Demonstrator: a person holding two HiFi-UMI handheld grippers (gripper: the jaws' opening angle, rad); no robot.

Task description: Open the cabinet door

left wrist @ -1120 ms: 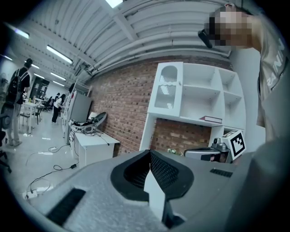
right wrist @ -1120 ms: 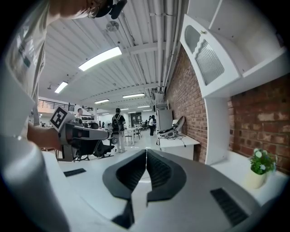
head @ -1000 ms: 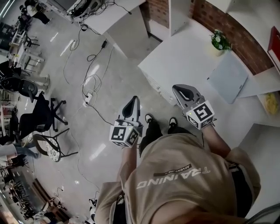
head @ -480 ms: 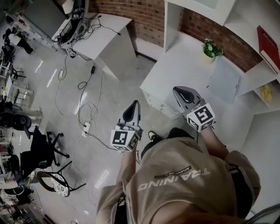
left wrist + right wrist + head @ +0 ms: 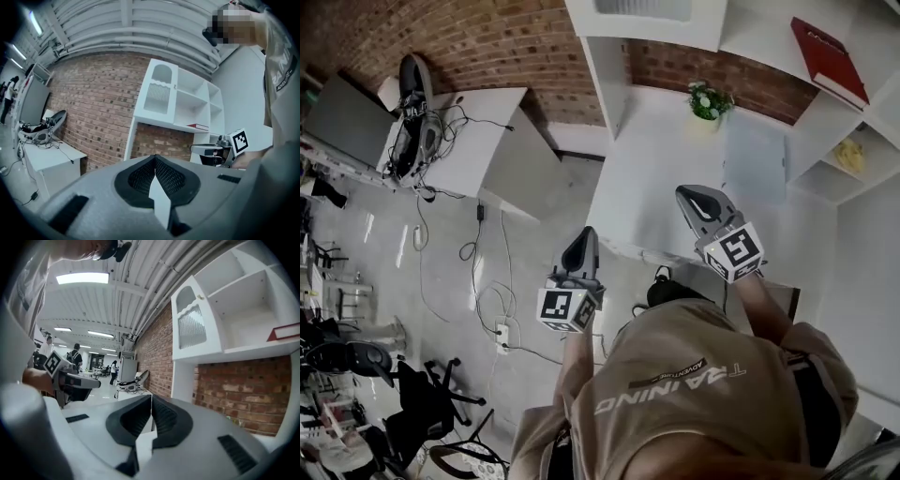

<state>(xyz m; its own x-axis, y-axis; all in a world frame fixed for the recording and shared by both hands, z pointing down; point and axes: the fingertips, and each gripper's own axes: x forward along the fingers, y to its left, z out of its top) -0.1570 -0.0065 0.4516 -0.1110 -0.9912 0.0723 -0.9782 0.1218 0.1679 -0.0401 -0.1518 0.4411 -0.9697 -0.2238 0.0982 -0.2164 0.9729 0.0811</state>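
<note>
The white shelf unit (image 5: 675, 23) stands against the brick wall ahead. Its cabinet door (image 5: 159, 93), arched with ribbed glass, is closed at the unit's upper left. The right gripper view shows the cabinet door (image 5: 192, 326) with a small knob (image 5: 200, 297) near its right edge. My left gripper (image 5: 584, 236) is shut and empty, held level, well short of the unit. My right gripper (image 5: 692, 199) is also shut and empty, over the white desk (image 5: 656, 169) below the shelves. Each gripper shows in the other's view, the right gripper (image 5: 206, 149) and the left gripper (image 5: 82, 380).
A red book (image 5: 827, 49) lies on an open shelf at the right. A small potted plant (image 5: 709, 100) stands on the desk by the wall. A white side table (image 5: 478, 131) with cables and gear is at the left. Cables trail over the floor (image 5: 497, 309).
The view has swung from the floor toward the brick wall and shelf unit. Both grippers have come forward and a little up toward the unit, still shut.
</note>
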